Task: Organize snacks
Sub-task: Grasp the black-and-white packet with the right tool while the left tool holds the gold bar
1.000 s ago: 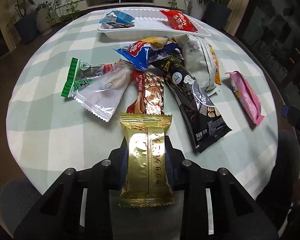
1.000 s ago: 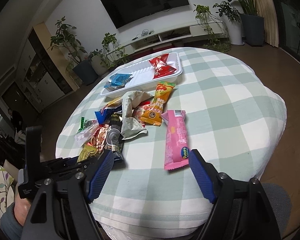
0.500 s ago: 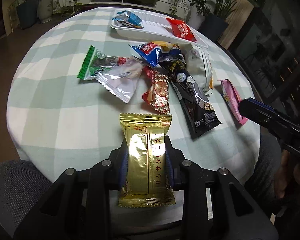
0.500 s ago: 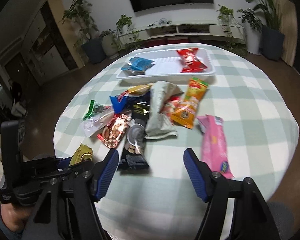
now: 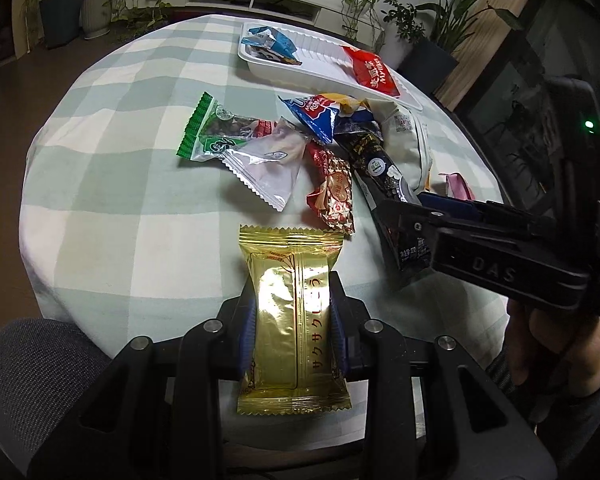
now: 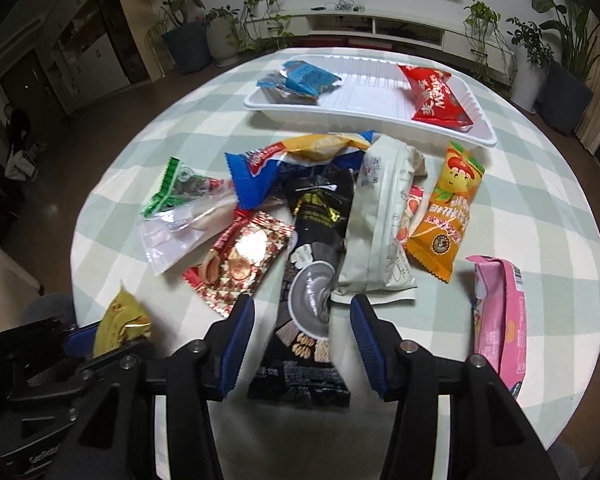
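Nearest, at 6 o'clock in the left wrist view: left claw (image 5: pixel 292 332) clenched on a shiny gold foil snack packet (image 5: pixel 291 320), blue pads pressing both long edges, packet upright above the green-and-white checked tabletop (image 5: pixel 100 208). At 3 o'clock there: right claw (image 5: pixel 412 210), gripped by a hand (image 5: pixel 556 344), reaching in over the pile.

In the right wrist view: right claw (image 6: pixel 302 336) released, jaws just been closing, straddling the near end of a long black snack packet (image 6: pixel 310 284) without touching it. At 8 o'clock: gold packet's crumpled end, held beside. At 4 o'clock, apart from the pile: pink wrapper (image 6: pixel 500 316).

Mid-tabletop, heaped and overlapping: red-and-silver starred wrapper (image 6: pixel 240 260), clear sachet (image 6: pixel 180 228), green-edged packet (image 6: pixel 172 188), blue packet (image 6: pixel 256 172), cream pouch (image 6: pixel 380 224), orange packet (image 6: pixel 446 208).

Farthest, at 12 o'clock: white plastic tray (image 6: pixel 372 96) holding a light-blue packet (image 6: pixel 300 80) at its left end and a red packet (image 6: pixel 436 96) at its right.
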Available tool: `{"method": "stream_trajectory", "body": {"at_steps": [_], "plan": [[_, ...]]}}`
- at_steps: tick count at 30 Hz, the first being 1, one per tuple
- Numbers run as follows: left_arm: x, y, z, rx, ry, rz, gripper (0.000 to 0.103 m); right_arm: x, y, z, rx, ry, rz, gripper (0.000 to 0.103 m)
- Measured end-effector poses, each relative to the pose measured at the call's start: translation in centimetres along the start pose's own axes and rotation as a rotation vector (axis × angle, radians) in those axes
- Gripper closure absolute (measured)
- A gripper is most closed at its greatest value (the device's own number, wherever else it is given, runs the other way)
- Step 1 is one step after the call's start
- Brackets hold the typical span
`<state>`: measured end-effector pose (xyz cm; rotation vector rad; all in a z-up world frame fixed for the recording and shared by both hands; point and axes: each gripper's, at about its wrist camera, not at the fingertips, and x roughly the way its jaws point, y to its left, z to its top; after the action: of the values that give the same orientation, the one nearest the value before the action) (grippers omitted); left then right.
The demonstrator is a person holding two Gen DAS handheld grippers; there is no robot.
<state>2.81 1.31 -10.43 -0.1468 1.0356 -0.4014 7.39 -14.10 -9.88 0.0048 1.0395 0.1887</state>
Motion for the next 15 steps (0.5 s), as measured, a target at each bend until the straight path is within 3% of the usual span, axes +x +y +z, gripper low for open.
{"method": "stream_trajectory", "body": {"at_steps": [5,15], "plan": [[0.0,0.4,-0.2,-0.011,-0.004,-0.004,0.074,1.3,-0.3,-0.4,0.001,0.048,-0.019,0.055],[0.2,0.3,-0.5,-0.010,-0.006,0.003,0.074,0.9,-0.4,-1.3,-0.009,0.033,-0.012,0.072]]}}
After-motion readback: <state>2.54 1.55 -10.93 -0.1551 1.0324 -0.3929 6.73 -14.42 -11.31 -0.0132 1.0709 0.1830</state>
